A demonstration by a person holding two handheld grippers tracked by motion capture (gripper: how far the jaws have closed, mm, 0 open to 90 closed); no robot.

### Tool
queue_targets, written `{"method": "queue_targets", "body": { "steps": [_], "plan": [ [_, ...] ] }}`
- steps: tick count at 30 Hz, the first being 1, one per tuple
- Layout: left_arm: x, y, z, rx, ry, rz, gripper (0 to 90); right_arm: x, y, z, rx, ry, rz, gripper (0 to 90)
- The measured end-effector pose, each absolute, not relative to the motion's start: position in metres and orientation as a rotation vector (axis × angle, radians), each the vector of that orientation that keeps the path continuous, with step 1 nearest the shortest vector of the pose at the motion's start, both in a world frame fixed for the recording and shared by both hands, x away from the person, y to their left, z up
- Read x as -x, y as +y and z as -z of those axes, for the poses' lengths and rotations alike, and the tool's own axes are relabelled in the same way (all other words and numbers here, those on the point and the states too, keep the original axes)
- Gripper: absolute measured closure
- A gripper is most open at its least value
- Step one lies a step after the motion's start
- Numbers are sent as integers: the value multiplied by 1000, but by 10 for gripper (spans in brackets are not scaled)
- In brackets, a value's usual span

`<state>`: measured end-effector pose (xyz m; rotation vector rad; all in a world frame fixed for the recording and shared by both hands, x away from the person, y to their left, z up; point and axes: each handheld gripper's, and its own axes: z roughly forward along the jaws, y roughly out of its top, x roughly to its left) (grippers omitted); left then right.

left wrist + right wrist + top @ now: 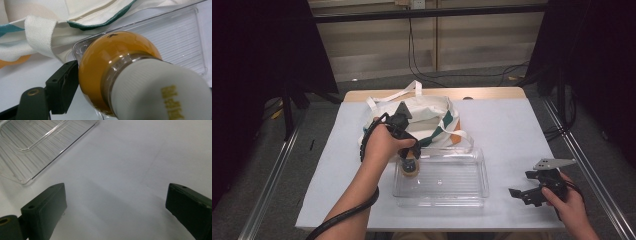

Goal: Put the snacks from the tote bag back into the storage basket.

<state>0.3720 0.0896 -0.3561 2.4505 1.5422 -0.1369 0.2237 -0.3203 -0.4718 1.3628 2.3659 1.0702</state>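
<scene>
1. Plainly, the left tongs (408, 159) were pinching a small jar of amber stuff (117, 65) with a white ribbed cap (160, 92); one black jaw pressed flat against the glass at the jar's nine o'clock side in the left gripper view, the other hidden behind it.
2. The jar hung over the clear plastic tray (462, 192), at the tray's ten o'clock corner, probably because it was being set down in it; whether it touched the tray floor could not be told.
3. A cream tote bag (427, 120) with green trim lay slumped at twelve o'clock from the tray, its mouth turned toward the tray, so the jar likely belonged with it.
4. The right tongs (532, 192) rested spread wide and holding nothing at four o'clock on the counter (512, 130), well apart from the tray, seemingly parked out of the way.
5. In the right gripper view the two jaws stood far apart over bare white counter, with a corner of the tray at ten o'clock.
</scene>
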Motion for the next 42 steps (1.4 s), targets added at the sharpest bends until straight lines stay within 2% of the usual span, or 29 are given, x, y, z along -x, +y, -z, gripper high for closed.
{"method": "queue_targets", "body": {
  "steps": [42],
  "plan": [
    [-363, 100, 355, -2457, 1455, 153, 128, -222, -321, 472, -1370, 2369, -1064, 29]
  ]
}}
